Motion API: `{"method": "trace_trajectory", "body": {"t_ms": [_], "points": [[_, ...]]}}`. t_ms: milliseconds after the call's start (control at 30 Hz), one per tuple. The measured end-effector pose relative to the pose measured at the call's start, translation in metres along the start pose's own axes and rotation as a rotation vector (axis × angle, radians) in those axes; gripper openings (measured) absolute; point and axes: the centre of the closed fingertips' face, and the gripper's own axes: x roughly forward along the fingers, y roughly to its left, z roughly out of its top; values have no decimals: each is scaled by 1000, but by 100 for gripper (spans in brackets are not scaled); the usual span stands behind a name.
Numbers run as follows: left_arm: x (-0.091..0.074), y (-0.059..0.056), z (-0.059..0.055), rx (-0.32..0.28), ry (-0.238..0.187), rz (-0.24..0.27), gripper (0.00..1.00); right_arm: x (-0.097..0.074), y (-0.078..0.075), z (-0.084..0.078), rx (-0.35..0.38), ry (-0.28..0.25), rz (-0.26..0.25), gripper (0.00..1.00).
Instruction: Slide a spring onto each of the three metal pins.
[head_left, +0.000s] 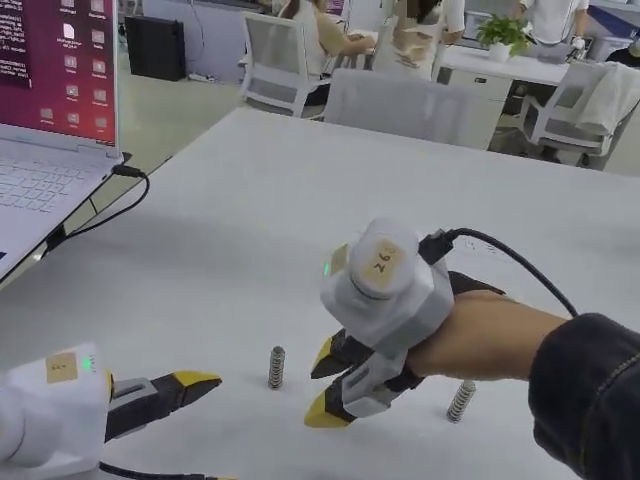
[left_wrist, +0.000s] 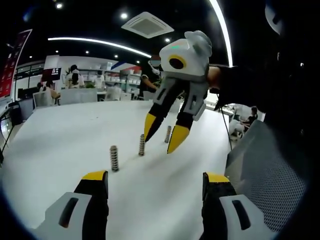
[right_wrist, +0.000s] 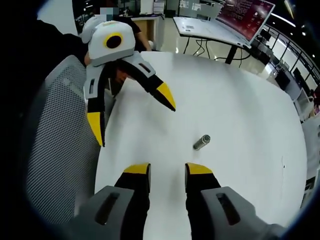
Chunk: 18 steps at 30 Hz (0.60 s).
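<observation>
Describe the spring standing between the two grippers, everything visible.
The spring is a small, tight coil of grey metal, standing upright on the white table. What is inside the coil cannot be told. It stands free between the left gripper and the open right gripper, touched by neither.

My right gripper (right_wrist: 167, 172) points down at a white worktop (right_wrist: 240, 100), its two yellow-tipped fingers (right_wrist: 137, 172) parted, with bare surface between them. Just ahead and a little to the right, a small spring (right_wrist: 202, 142) stands alone. At upper left hangs my left gripper (right_wrist: 131, 111), spread wide. A mesh chair back (right_wrist: 55, 130) lines the left edge. A laptop (right_wrist: 245, 12) glows at the top right.
</observation>
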Motion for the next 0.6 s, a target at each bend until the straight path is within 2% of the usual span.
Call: {"method": "trace_trajectory", "body": {"t_ms": [600], "points": [[4,-6,4,1,2,-14,75,-23,14,-23,106,-131,-70,33]]}}
